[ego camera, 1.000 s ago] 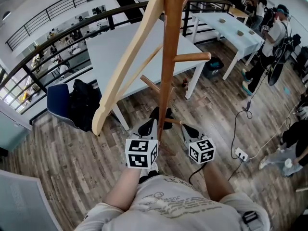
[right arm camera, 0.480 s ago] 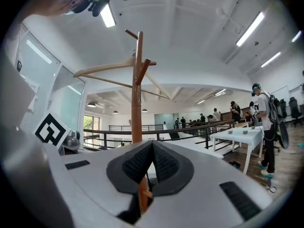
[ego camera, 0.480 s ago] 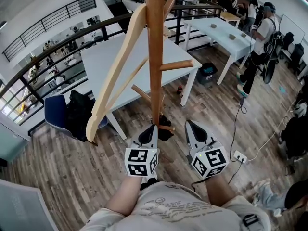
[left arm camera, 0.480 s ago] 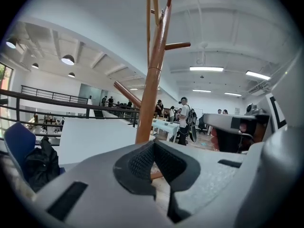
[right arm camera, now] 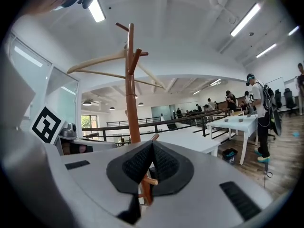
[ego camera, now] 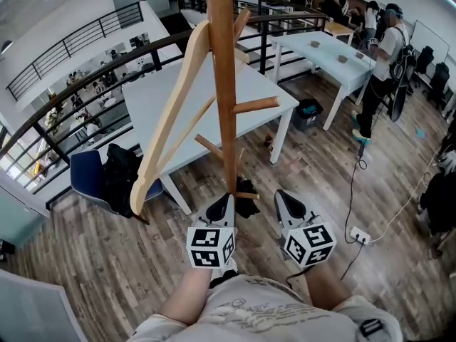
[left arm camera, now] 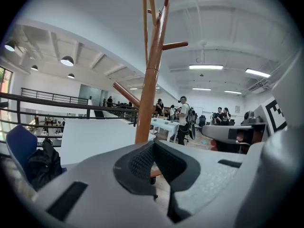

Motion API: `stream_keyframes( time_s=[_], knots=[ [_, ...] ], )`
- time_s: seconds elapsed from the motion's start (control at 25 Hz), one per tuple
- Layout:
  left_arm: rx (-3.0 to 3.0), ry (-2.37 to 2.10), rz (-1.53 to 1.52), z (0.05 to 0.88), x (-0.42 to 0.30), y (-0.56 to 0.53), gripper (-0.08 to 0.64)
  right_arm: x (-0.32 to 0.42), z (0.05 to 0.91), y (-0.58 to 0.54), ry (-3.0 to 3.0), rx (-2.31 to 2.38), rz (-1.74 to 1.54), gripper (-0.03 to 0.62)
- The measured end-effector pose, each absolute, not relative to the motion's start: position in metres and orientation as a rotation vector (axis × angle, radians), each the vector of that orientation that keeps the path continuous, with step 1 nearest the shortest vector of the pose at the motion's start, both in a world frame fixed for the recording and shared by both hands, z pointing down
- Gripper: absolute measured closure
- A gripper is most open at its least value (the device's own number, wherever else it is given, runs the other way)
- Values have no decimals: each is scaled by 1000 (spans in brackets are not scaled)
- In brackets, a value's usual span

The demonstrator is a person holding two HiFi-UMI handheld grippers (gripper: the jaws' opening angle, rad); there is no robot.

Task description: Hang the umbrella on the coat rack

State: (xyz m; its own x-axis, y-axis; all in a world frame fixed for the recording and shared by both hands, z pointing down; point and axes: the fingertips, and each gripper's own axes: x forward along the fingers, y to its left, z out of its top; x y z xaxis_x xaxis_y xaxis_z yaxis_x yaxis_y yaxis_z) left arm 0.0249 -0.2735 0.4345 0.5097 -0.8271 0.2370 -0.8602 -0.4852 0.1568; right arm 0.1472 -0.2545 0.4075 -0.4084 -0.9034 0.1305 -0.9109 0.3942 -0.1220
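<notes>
The wooden coat rack (ego camera: 224,84) stands straight ahead of me, with a pale wooden hanger (ego camera: 171,120) on a top peg. Low on the pole, by a short peg, sits a black bundle (ego camera: 247,204) that looks like the folded umbrella; I cannot tell whether it hangs from the peg. My left gripper (ego camera: 222,204) is shut and empty, just left of the pole. My right gripper (ego camera: 283,199) is also shut and empty, right of the bundle. The left gripper view shows the pole (left arm camera: 148,94) behind the closed left gripper (left arm camera: 153,148); the right gripper view shows the rack (right arm camera: 131,103) behind the closed right gripper (right arm camera: 152,151).
A white table (ego camera: 171,91) stands behind the rack, with a blue chair (ego camera: 85,162) and a black bag (ego camera: 122,166) to its left. A black railing (ego camera: 85,70) runs behind. At right are another table (ego camera: 335,48), a standing person (ego camera: 381,63) and a floor cable (ego camera: 355,191).
Both grippers have drawn back from the rack's foot toward my body, the right one rising more. The pole now sits further left in the head view.
</notes>
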Motion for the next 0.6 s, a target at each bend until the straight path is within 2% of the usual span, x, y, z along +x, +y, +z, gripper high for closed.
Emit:
stream_keyframes(
  time_s=[0.6],
  knots=[
    [2485, -1461, 196, 436, 14, -270, 555, 149, 418, -252, -2582, 1671, 278, 592]
  ],
)
